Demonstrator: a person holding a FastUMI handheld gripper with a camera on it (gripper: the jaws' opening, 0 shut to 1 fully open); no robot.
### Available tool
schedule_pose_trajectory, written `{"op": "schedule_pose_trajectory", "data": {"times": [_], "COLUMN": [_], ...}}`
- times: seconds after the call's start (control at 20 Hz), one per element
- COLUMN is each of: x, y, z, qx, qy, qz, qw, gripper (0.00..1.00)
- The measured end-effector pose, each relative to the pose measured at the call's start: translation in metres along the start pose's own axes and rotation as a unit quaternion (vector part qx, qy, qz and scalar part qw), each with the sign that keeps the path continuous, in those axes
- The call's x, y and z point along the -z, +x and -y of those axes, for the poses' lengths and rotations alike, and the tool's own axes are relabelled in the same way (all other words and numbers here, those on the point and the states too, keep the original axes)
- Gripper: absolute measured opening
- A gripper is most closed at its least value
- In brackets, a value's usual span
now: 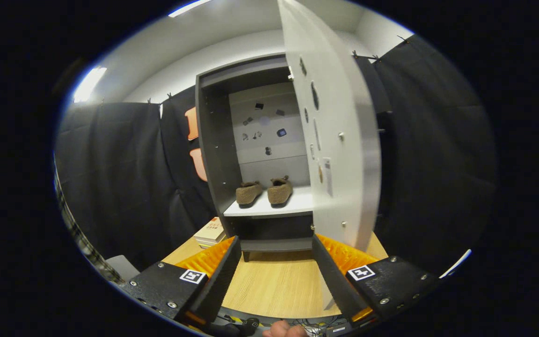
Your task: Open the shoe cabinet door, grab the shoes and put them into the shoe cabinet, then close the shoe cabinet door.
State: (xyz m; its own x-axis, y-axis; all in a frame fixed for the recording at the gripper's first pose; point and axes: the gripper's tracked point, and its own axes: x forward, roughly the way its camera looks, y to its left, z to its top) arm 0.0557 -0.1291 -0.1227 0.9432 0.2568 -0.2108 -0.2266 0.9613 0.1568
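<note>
Claw [276, 276] released, empty. Door [339, 140] just ahead of my right finger looks stiff, light; I'd push its free edge. Shoes [265, 192] sit beyond.

Light comes from two ceiling strip lamps [91, 83], both blown out to white glare; the white cabinet door [339, 135] and ceiling read bright, while the black cloth wall [124, 178] stays dim with soft fold shadows. Cabinet interior [269, 135] evenly lit, the recess under its shelf in deep shadow. Strong fisheye bowing toward the rim, with blue fringing there; centre sharp, the spread gripper [276, 274] fingers slightly soft.
</note>
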Motion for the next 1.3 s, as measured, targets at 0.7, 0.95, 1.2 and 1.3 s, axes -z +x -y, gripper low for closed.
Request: {"op": "schedule_pose_trajectory", "data": {"times": [0.7, 0.95, 1.2, 1.3], "x": [-0.029, -0.041, -0.052, -0.055], "y": [-0.034, -0.015, -0.002, 0.011], "z": [0.073, 0.109, 0.114, 0.104], "qx": [-0.016, 0.015, 0.016, 0.007], "qy": [0.039, 0.027, 0.022, 0.017], "qz": [-0.010, 0.003, 0.013, 0.009], "qw": [0.999, 1.000, 1.000, 1.000], "gripper": [0.94, 0.94, 0.94, 0.93]}}
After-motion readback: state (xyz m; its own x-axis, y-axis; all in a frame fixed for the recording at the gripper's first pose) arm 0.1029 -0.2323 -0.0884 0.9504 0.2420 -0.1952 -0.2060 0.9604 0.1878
